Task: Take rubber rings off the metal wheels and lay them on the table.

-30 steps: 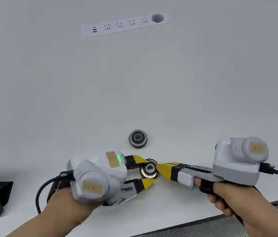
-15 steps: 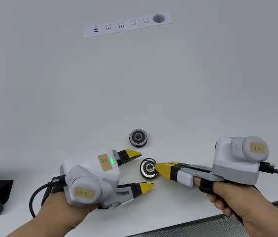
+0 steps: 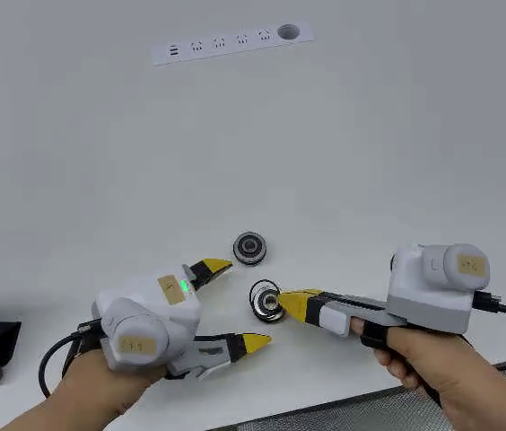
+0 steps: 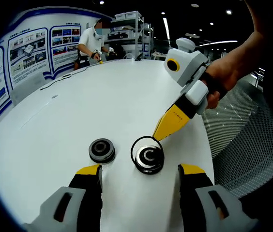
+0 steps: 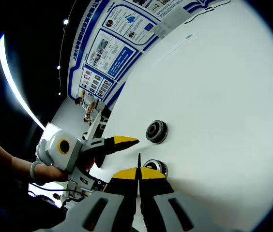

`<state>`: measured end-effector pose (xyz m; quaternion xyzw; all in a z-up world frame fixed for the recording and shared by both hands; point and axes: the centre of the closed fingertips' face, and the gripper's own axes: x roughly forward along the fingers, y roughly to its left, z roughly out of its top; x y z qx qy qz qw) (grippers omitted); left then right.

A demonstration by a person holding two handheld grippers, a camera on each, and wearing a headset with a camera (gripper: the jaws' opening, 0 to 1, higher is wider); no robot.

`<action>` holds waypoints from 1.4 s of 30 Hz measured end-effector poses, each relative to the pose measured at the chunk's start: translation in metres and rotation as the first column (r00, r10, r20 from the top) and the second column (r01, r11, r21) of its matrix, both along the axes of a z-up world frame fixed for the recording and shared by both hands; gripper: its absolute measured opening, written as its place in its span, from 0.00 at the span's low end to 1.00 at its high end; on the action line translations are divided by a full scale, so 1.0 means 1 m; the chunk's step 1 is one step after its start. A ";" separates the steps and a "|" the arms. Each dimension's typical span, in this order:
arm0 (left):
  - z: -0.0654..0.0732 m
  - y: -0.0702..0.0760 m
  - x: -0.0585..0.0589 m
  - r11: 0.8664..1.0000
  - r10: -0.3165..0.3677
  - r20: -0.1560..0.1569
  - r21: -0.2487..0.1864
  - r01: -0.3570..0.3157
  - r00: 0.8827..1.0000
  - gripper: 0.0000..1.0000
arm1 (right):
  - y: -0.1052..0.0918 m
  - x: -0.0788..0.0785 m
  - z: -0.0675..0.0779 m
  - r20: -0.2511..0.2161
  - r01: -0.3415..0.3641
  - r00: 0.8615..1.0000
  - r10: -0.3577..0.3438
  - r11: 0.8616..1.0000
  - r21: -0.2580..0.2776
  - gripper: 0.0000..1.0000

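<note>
The right gripper (image 3: 285, 300) is clenched on a thin black rubber ring (image 4: 131, 152), which is pulled partly up from the near silver metal wheel (image 4: 148, 158) on the white table (image 3: 370, 180). The left gripper (image 3: 238, 303) is spread wide, just short of that wheel. A second ringed wheel (image 4: 101, 150) lies just beyond it.

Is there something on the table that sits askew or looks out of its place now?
Yes. The rubber ring on the nearer metal wheel sits askew: one side is pulled up off the wheel, pinched in the shut jaws of the right gripper. The other wheel lies flat, nothing odd.
</note>
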<state>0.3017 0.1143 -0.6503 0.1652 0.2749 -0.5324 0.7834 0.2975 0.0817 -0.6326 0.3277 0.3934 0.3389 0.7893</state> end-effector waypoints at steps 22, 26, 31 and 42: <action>-0.001 0.012 0.002 0.998 0.067 -0.007 -0.012 -0.068 0.998 0.75 | -0.067 0.018 0.001 -0.001 0.198 0.980 -0.198 0.980 -0.018 0.02; -0.001 0.013 0.002 0.998 0.067 -0.012 -0.013 -0.068 0.998 0.74 | -0.080 0.023 -0.004 -0.012 0.236 0.971 -0.237 0.971 -0.037 0.02; -0.001 0.013 0.002 0.997 0.070 -0.012 -0.013 -0.070 0.997 0.74 | -0.085 0.026 -0.011 -0.017 0.234 0.972 -0.236 0.970 -0.072 0.02; 0.000 0.013 0.002 0.998 0.067 -0.013 -0.008 -0.067 0.998 0.72 | -0.086 0.025 -0.027 0.003 0.192 0.981 -0.195 0.963 -0.191 0.02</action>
